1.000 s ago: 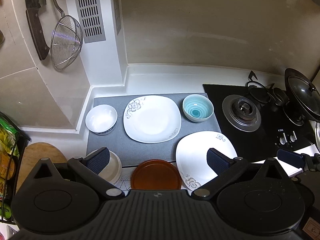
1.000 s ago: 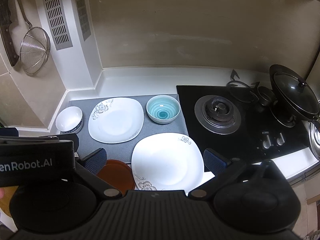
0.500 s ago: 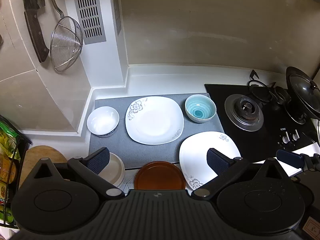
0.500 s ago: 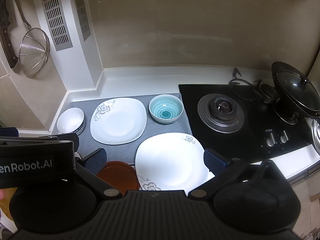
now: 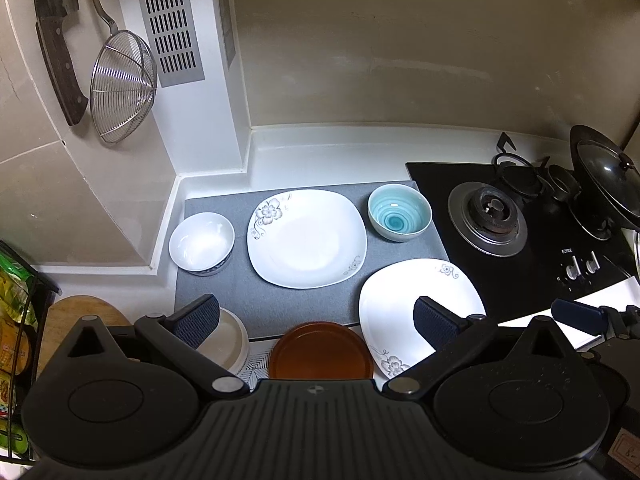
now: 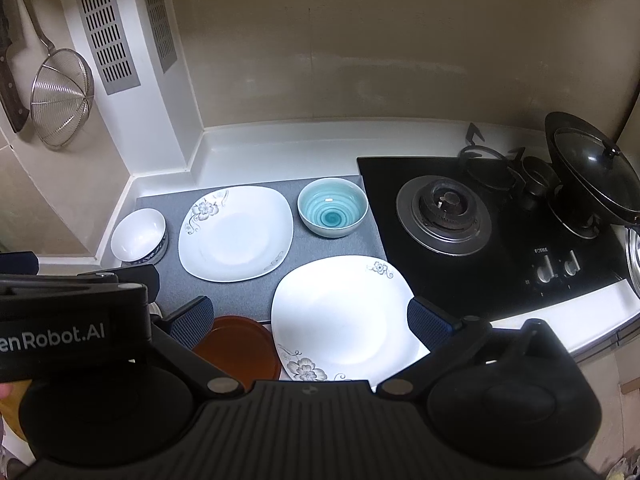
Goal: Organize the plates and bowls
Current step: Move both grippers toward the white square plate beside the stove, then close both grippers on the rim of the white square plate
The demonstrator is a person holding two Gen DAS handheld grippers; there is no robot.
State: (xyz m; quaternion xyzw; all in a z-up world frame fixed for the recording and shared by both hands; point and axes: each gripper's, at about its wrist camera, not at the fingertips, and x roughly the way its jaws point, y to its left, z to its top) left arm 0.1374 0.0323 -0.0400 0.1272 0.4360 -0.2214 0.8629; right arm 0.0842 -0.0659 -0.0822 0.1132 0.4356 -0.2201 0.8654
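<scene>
Drifting slightly rightward above the counter since a second ago, dishes sliding left in both views. Hovering wide open and empty: left gripper (image 5: 316, 316) over the brown plate (image 5: 320, 350), right gripper (image 6: 310, 318) over the near floral plate (image 6: 340, 312). Waiting farther ahead: far floral plate (image 5: 306, 238), white bowl (image 5: 201, 242) ahead-left, blue bowl (image 5: 399, 212) ahead-right. Likely approaching a first pick; pinching a plate rim squarely, lifting level, avoiding the stove (image 6: 480, 232).

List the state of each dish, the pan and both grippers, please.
Far plate: upright, empty, on mat.
Near plate: empty, over mat edge.
Blue bowl: upright, empty.
White bowl: upright, empty.
Brown plate: empty.
Pan: lidded, on stove.
Left gripper: open, holds nothing.
Right gripper: open, holds nothing.
</scene>
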